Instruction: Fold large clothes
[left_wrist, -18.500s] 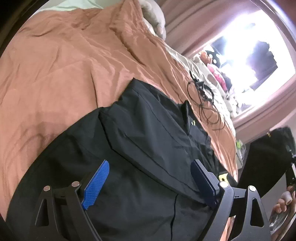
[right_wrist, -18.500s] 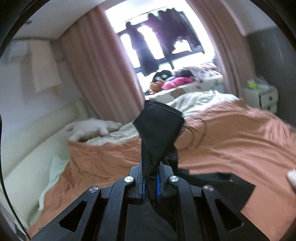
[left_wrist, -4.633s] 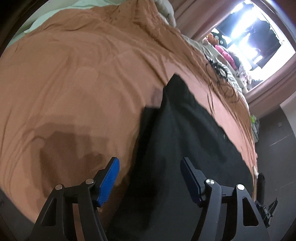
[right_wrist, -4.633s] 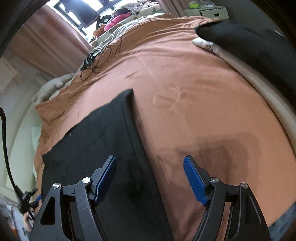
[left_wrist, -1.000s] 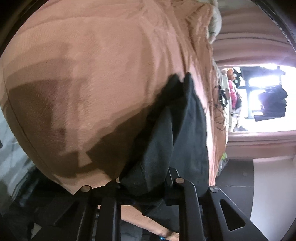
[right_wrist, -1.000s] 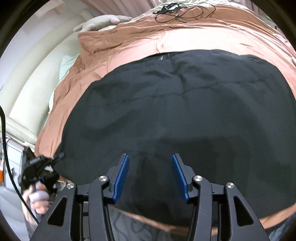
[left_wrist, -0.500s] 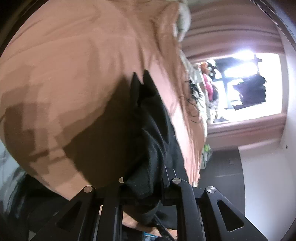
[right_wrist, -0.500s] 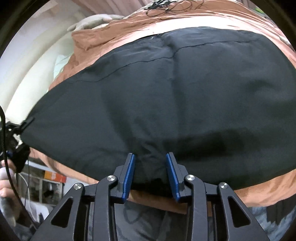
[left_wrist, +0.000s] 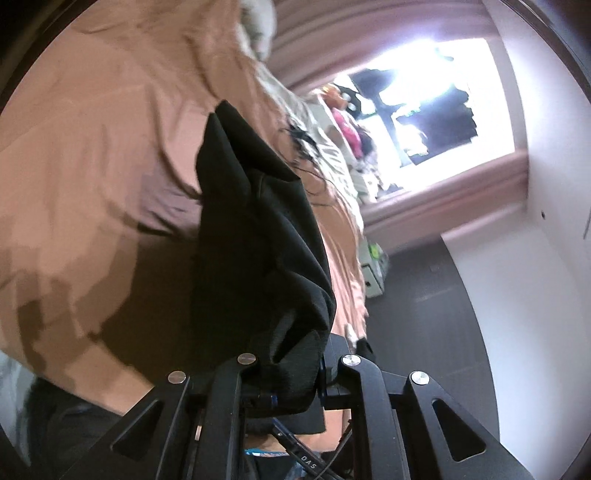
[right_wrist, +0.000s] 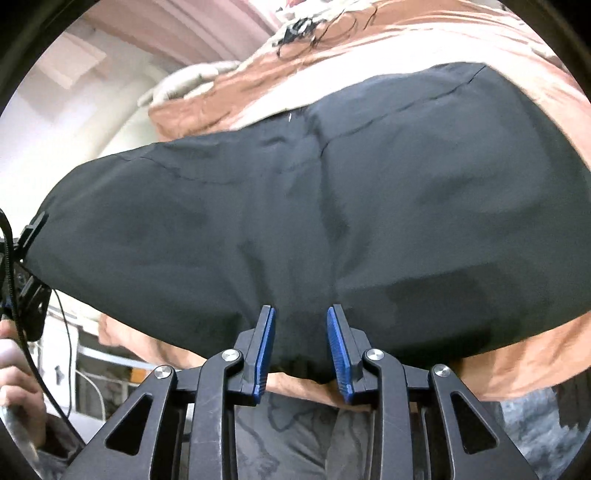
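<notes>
A large black garment lies folded on the brown bedspread, with its near edge at the foot of the bed. My left gripper is shut on the garment's left end and holds it raised off the bed; it also shows at the left edge of the right wrist view. My right gripper sits at the garment's near edge with its blue pads partly closed around a pinch of the cloth, a gap still between them.
A bright window with clutter on the sill is beyond the bed. A white plush toy and tangled black cables lie at the bed's far side. A nightstand stands on dark floor to the right.
My left gripper has lifted the garment's end higher off the bed. My right gripper has moved up to the near edge and its pads have narrowed around the cloth.
</notes>
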